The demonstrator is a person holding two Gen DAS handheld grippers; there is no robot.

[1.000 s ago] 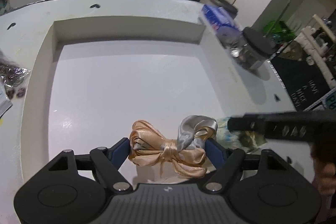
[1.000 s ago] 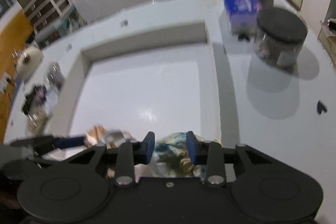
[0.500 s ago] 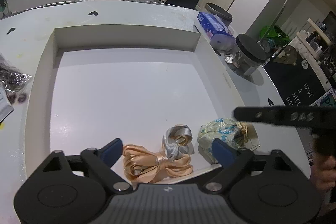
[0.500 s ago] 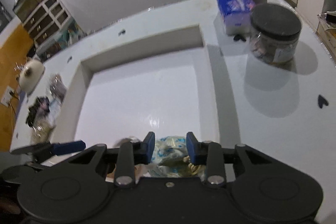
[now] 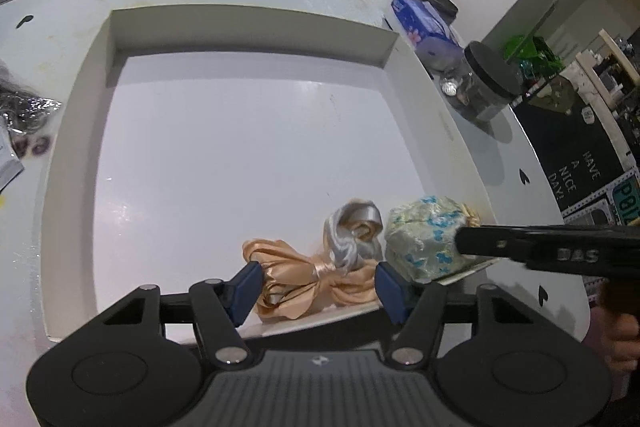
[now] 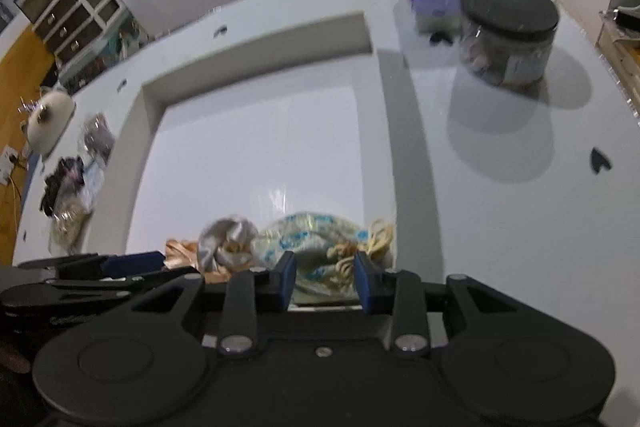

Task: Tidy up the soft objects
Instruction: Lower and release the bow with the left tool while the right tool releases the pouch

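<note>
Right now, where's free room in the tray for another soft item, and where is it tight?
Free: most of the white tray, floor bare from the far wall down to the items. Crowded: the near right corner, where the peach ribbon bow, silver scrunchie and floral pouch bunch together, with the left gripper and right gripper over them.

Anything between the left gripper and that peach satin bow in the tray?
Nothing visible. The left gripper is open with the peach satin bow lying straight ahead between its fingers. The floral pouch sits just beyond the bow's right end.
</note>
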